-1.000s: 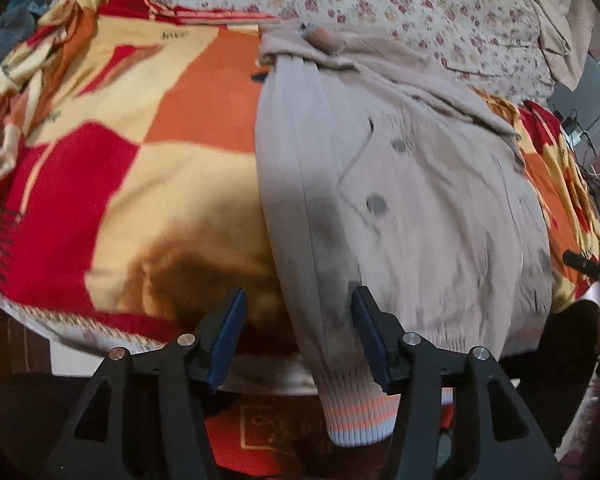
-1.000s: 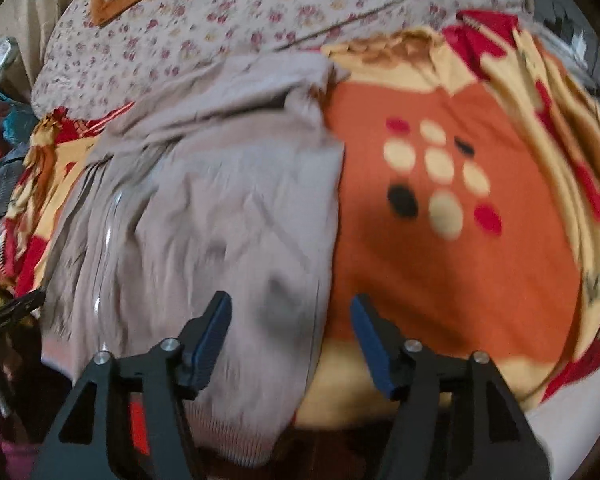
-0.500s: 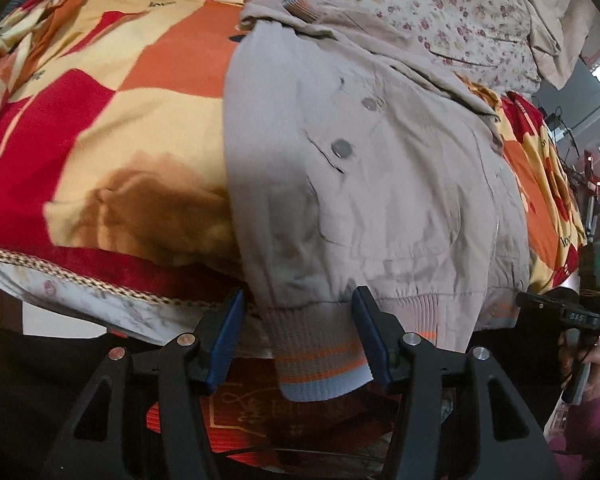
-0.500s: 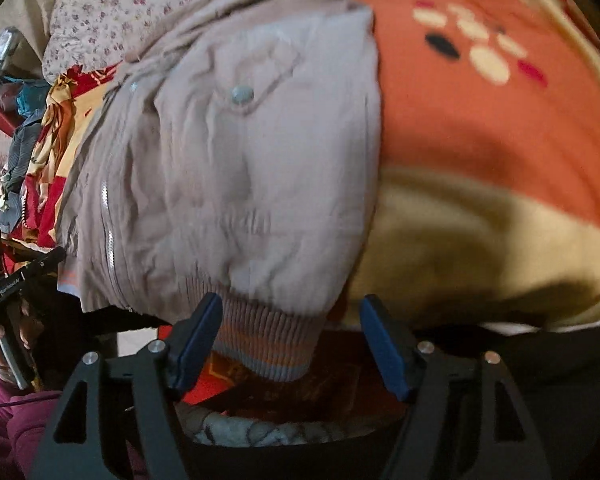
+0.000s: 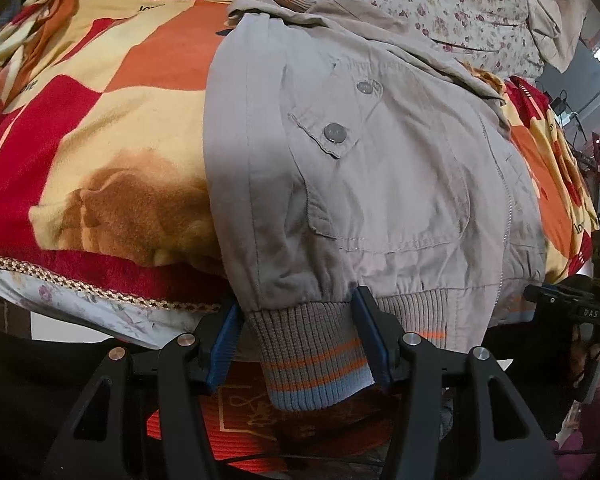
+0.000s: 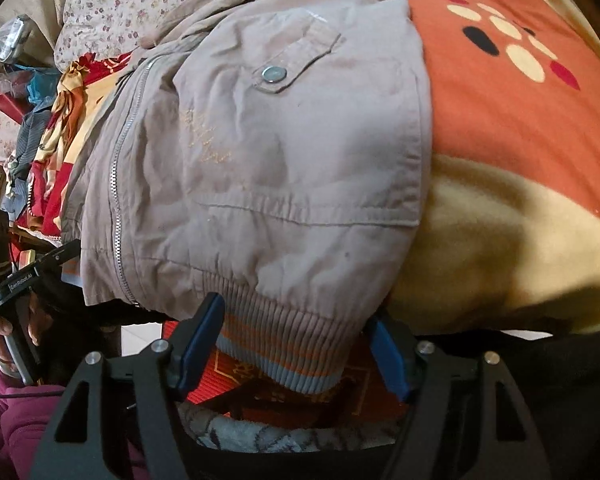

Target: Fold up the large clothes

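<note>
My left gripper [image 5: 300,340] and right gripper [image 6: 296,344] are spread wide, each straddling the ribbed hem [image 6: 284,344] of a beige jacket [image 5: 380,184] draped over the blanket's [image 5: 120,128] near edge.

The blanket [image 5: 112,152] lay bare left of the jacket [image 5: 380,184] and again to its right. The jacket's ribbed hem [image 6: 284,344] overhung the bed's near edge, filling both grippers' gaps.

Soft daylight, sharp focus (fisheye-bent edges), dark corners.
</note>
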`<act>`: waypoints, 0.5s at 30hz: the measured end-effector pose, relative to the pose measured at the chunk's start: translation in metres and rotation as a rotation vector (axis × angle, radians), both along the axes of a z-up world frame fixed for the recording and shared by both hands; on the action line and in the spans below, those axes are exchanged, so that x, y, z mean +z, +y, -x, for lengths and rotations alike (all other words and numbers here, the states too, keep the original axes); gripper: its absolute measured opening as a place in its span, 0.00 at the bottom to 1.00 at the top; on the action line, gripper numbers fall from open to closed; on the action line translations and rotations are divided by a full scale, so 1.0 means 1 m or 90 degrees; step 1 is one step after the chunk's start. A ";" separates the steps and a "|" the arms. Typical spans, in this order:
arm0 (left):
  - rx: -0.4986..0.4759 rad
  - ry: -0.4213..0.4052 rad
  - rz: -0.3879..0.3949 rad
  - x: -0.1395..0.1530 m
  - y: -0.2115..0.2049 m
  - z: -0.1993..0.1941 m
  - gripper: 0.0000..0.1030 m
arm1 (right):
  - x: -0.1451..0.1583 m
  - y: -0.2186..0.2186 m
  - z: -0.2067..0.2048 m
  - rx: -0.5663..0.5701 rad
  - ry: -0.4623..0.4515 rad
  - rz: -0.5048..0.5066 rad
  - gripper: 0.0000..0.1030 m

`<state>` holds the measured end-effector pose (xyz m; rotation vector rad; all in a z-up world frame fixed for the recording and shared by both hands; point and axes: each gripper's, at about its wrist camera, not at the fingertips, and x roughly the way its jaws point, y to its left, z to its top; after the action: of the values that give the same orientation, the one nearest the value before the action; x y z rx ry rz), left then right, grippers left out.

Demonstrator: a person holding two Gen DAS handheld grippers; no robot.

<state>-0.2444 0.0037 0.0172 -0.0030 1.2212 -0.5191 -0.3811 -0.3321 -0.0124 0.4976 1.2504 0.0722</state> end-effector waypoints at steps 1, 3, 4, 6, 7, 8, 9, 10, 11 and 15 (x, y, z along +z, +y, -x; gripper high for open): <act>0.001 0.001 0.000 0.000 -0.001 0.000 0.49 | 0.000 0.000 0.000 0.001 -0.001 0.000 0.72; 0.003 0.003 -0.001 -0.002 -0.001 -0.001 0.49 | 0.000 0.000 0.000 0.004 -0.005 0.001 0.72; 0.003 0.003 -0.002 -0.002 -0.001 0.000 0.49 | 0.000 0.000 -0.001 0.005 -0.006 0.002 0.72; 0.003 0.001 -0.003 -0.003 -0.003 0.001 0.49 | 0.000 0.001 0.000 0.005 -0.007 0.005 0.72; 0.001 0.001 -0.003 -0.003 -0.003 0.001 0.49 | 0.000 0.002 -0.001 0.006 -0.007 0.005 0.72; 0.001 0.001 -0.003 -0.003 -0.003 0.001 0.49 | 0.000 -0.001 0.003 0.006 -0.007 0.005 0.72; 0.000 0.002 -0.003 -0.004 -0.003 0.001 0.49 | 0.000 -0.001 0.003 0.006 -0.007 0.007 0.71; -0.001 0.002 -0.003 -0.004 -0.004 0.001 0.49 | 0.000 -0.001 0.003 0.005 -0.007 0.009 0.69; -0.002 0.002 -0.004 -0.004 -0.004 0.001 0.49 | 0.000 -0.001 0.003 0.004 -0.007 0.012 0.66; -0.003 0.002 -0.001 -0.006 -0.005 0.002 0.49 | 0.001 -0.001 0.002 0.009 -0.010 0.018 0.51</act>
<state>-0.2467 -0.0014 0.0113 0.0001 1.2252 -0.5219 -0.3832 -0.3327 -0.0109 0.4630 1.2376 0.0701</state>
